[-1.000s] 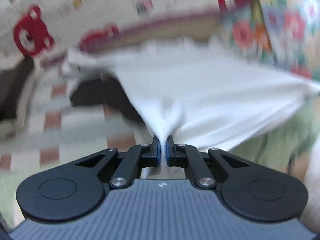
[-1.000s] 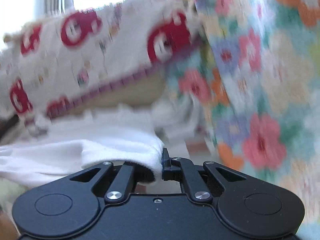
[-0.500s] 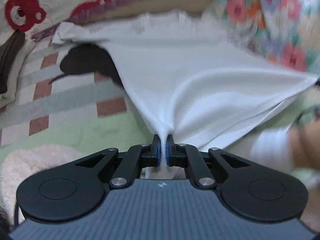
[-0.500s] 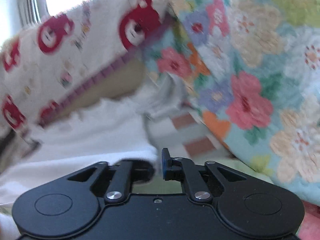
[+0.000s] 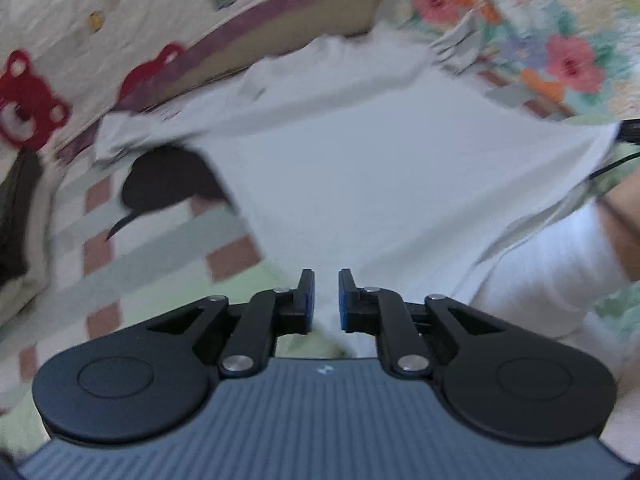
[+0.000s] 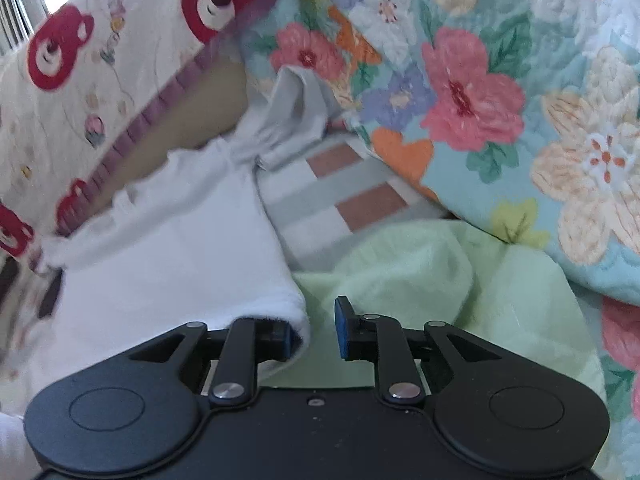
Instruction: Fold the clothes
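Bear-print quilt (image 6: 100, 92), cream with red bears and a purple ruffled edge, lies ahead of me. Floral quilt (image 6: 500, 92) beside it to my right, touching at the far corner. Checked sheet (image 5: 160, 248) underneath, brick-red and grey-green squares. Pale green blanket (image 6: 420, 280) rumpled just below the floral quilt.
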